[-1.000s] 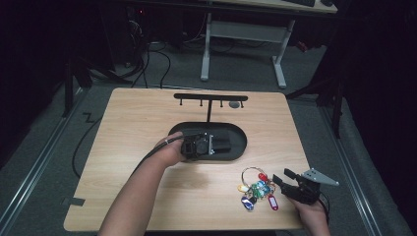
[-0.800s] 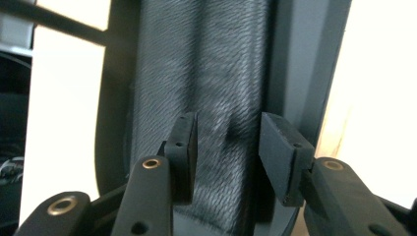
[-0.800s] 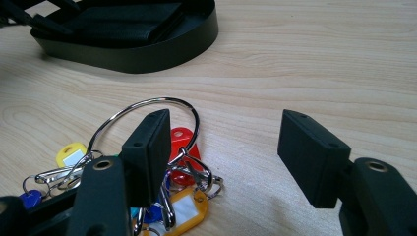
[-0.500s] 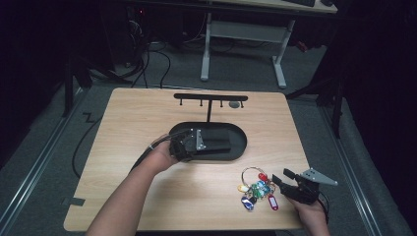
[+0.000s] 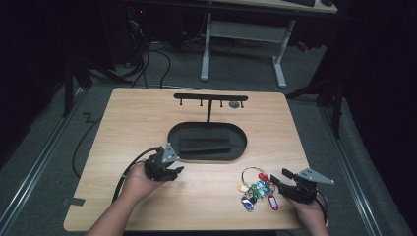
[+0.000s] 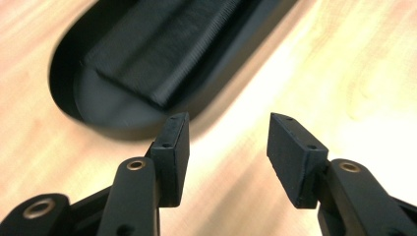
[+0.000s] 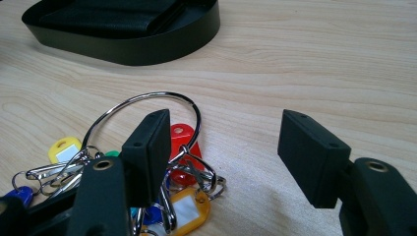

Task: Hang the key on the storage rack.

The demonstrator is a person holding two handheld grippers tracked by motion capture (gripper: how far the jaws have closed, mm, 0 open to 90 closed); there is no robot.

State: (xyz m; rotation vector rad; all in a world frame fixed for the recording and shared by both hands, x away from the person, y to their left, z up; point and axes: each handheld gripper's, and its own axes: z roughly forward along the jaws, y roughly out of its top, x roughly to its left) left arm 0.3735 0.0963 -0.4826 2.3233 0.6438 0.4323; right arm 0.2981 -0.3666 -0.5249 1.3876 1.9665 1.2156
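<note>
**Wallet is in the tray, keys are not yet hung**

The left gripper (image 5: 170, 173) is near the front-left part of the tabletop (image 5: 128, 118), just beside the front-left end of the black oval tray (image 5: 206, 153). Its jaws have just been opening; they stand apart and nothing is between them. In the tray lies a flat black wallet-like thing (image 5: 205, 140), so this part seems to be done.

The right gripper (image 5: 275, 183) rests near the front-right corner. Its jaws are wide apart and hold nothing. One jaw stands just in front of the bunch of keys (image 5: 255, 189) with coloured tags, which lies on the tabletop on its big metal ring (image 7: 147, 105), between the tray and the front edge.

At the back edge stands a black rack with hooks (image 5: 210, 98). I judge that the keys are the next thing to take, perhaps to this rack; this step is not yet begun.
</note>
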